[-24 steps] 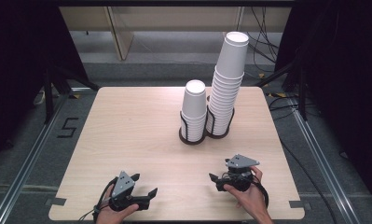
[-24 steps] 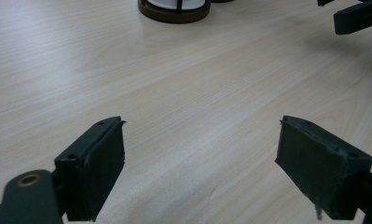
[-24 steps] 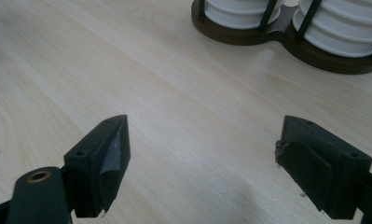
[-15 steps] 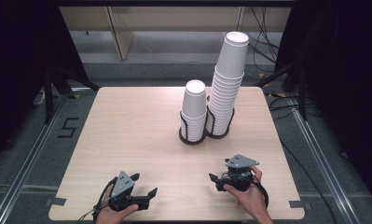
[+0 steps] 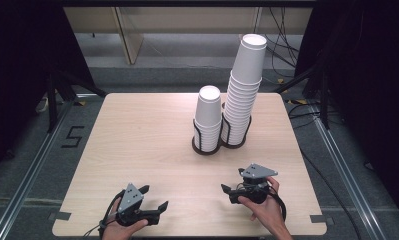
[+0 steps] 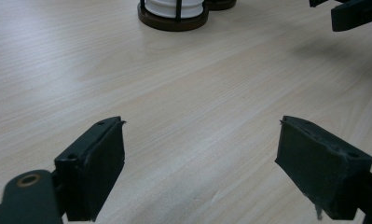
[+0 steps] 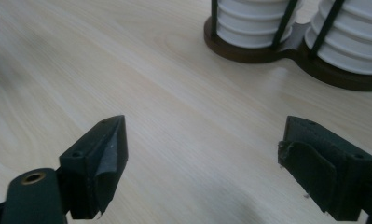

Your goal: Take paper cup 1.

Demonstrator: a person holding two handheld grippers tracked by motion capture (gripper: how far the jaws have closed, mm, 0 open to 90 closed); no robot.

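Two stacks of white paper cups stand in a dark double wire holder (image 5: 207, 149) at the table's middle back: a short stack (image 5: 208, 117) on the left and a tall stack (image 5: 244, 90) on the right. My left gripper (image 5: 154, 197) rests near the front edge, left of centre, held in a hand. Its jaws stand apart over bare wood in the left gripper view (image 6: 202, 126), so it is open. My right gripper (image 5: 232, 192) sits front right, also in a hand and open, with nothing between its jaws (image 7: 204, 126). The holder's base (image 7: 267, 51) lies ahead of it.
The light wooden table (image 5: 137, 140) has rounded corners. Dark frames and cables stand on the floor around it. Bare wood lies between the grippers and the holder. The right gripper's tip (image 6: 351, 11) shows at the top right of the left gripper view.
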